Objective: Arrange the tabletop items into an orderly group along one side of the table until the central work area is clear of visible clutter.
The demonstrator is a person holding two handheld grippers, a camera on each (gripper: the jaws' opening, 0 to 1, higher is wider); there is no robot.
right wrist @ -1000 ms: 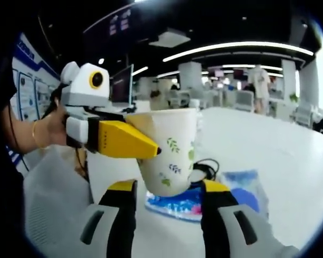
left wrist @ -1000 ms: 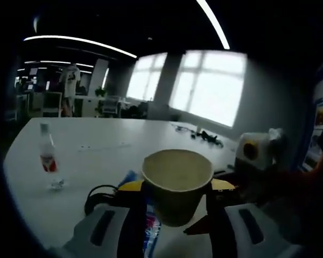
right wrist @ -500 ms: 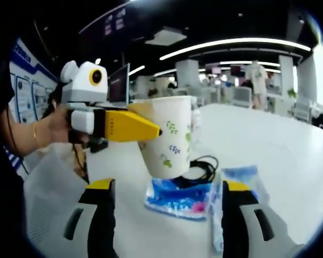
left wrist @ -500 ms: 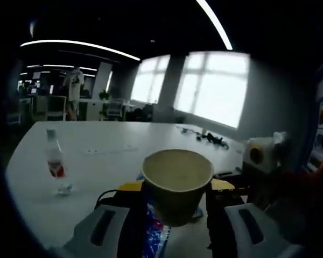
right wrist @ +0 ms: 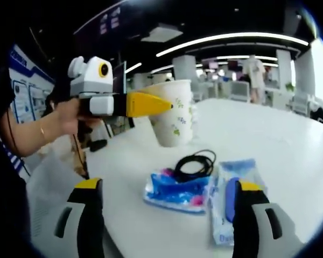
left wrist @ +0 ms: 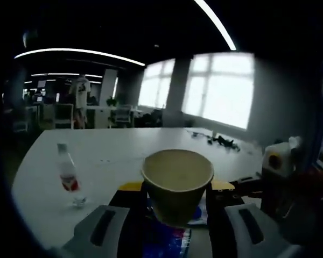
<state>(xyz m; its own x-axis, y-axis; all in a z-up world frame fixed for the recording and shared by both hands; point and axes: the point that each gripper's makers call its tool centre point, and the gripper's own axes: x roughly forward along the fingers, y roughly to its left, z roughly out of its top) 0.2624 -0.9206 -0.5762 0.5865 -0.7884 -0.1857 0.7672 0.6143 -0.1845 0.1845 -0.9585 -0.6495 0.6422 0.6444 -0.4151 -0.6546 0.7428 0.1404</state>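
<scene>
The left gripper (left wrist: 175,185) squeezes the paper cup (left wrist: 177,183) up off the table (right wrist: 290,145), while the right gripper (right wrist: 164,196) is wide open with nothing in it, above two blue packets (right wrist: 175,191).

Matt paper cup (left wrist: 177,183); glossy plastic packets (right wrist: 175,188).

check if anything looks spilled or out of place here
Nothing spilled. The cup is held upright in the left gripper, off the table. Two blue packs and a black cable lie loose; the bottle stands apart.
</scene>
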